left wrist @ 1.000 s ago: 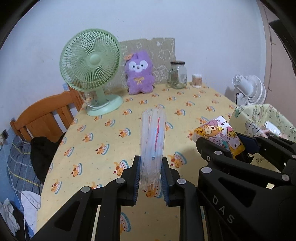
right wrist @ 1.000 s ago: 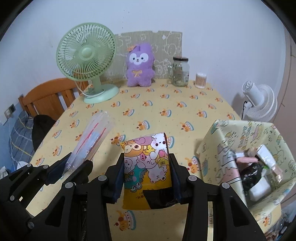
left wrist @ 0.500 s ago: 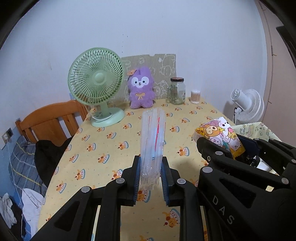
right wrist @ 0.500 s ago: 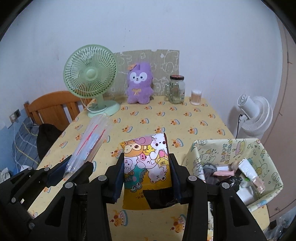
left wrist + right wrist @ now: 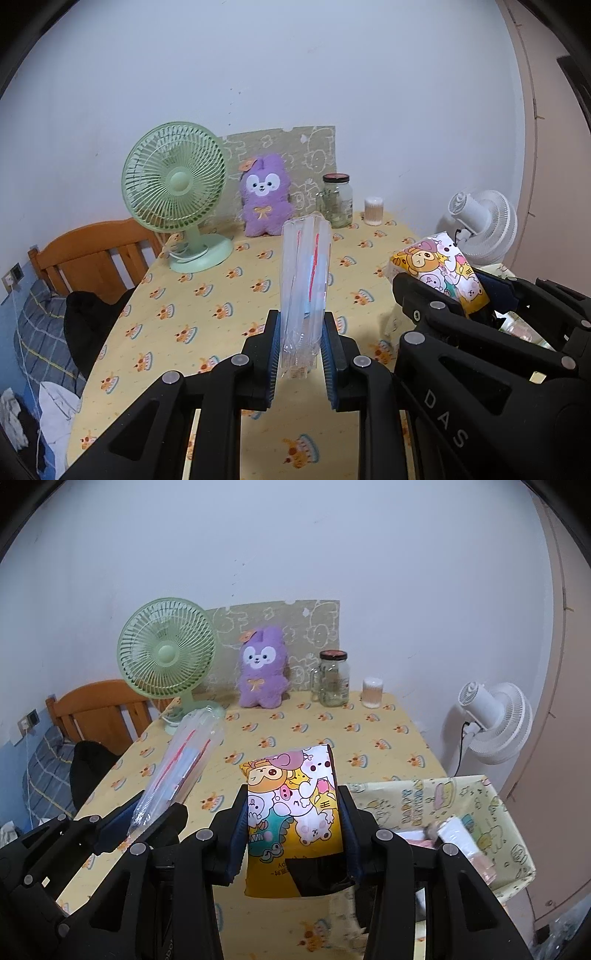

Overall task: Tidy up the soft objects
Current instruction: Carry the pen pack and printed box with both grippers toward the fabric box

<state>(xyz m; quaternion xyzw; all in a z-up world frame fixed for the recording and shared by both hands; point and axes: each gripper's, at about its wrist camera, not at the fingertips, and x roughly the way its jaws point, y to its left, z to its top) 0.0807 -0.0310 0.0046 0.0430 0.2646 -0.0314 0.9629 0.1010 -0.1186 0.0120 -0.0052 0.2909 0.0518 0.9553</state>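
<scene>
My left gripper is shut on a clear plastic bag with red and blue lines, held upright above the yellow tablecloth. It also shows in the right wrist view. My right gripper is shut on a cartoon-print pouch, also in the left wrist view. A purple plush bunny sits at the table's far edge. A yellow fabric basket with several items stands at the right.
A green desk fan, a glass jar and a small cotton-swab container stand at the back. A wooden chair with dark clothing is left of the table. A white floor fan stands right.
Both grippers have pulled back and risen with their loads held; the table and the basket look farther away and lower.
</scene>
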